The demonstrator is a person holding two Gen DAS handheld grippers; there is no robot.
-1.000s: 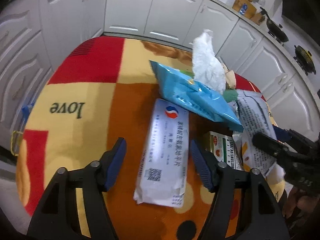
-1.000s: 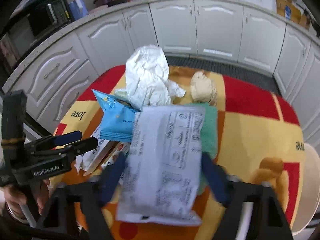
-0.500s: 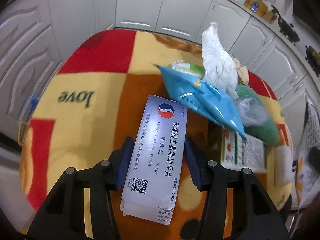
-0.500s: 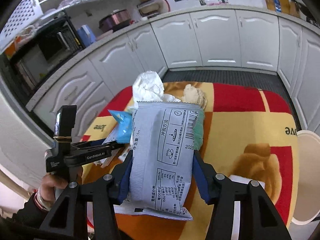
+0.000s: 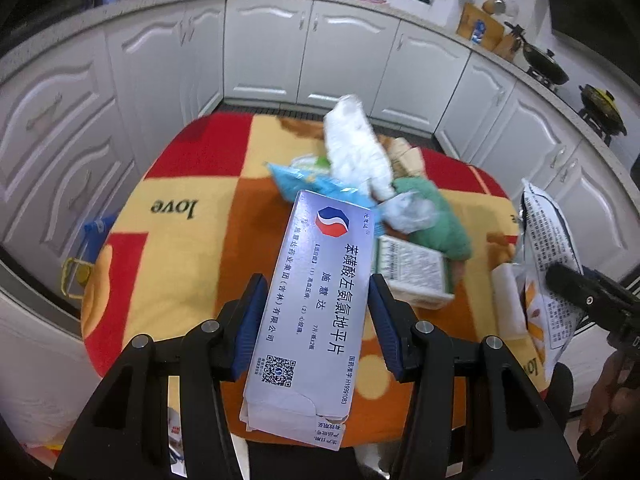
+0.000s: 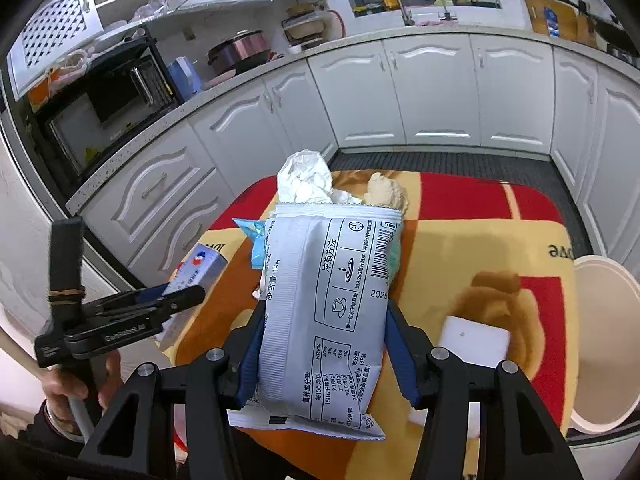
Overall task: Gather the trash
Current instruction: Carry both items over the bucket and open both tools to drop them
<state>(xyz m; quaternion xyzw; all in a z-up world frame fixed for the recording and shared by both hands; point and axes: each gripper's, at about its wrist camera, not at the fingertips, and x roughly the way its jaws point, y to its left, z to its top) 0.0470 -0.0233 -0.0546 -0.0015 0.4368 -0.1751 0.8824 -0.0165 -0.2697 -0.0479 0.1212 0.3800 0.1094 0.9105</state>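
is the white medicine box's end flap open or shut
Open: the white cardboard medicine box in the left gripper shows a torn, loose flap at its near end.

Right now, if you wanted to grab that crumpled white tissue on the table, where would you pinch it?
Probably near the top of the crumpled white tissue, coming down from above. It stands up taller than the blue wrapper and green cloth beside it, so its upper folds are free to pinch.

The blue packet [image 6: 256, 240] lies mostly hidden behind the grey sachet [image 6: 328, 312], possibly crumpled.
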